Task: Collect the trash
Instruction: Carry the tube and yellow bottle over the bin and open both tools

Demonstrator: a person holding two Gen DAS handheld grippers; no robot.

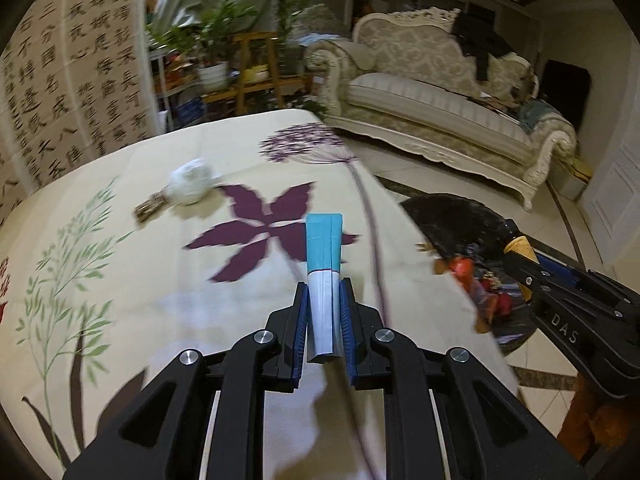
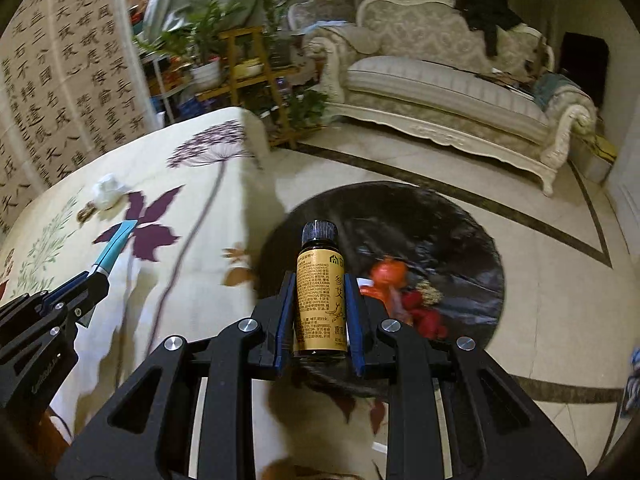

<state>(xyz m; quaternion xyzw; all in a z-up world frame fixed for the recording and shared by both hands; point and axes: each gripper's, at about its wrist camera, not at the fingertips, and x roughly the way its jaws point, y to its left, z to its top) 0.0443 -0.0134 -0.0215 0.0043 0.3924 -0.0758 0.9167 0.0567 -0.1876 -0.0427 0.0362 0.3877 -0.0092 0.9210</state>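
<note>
Grippers both grip trash — left gripper (image 1: 324, 300) clamps a teal-and-white box (image 1: 323, 264) over the table's (image 1: 160, 280) edge, right gripper (image 2: 320, 300) a gold-labelled bottle (image 2: 320, 280).

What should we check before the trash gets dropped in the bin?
1. Left hand-held gripper shut on the flat blue-and-white paper carton: ok.
2. Right hand-held gripper shut on the small brown glass bottle with gold label and black cap: ok.
3. Round bin lined with a black plastic bag open, with room inside: ok; red and orange scraps lie at the bottom.
4. Bottle above the bin opening: ok, seen from the right wrist.
5. Carton above the bin: not ok; it is over the flowered tablecloth.
6. Table cleared: not ok; a crumpled white tissue ball and a small brown scrap remain.
</note>
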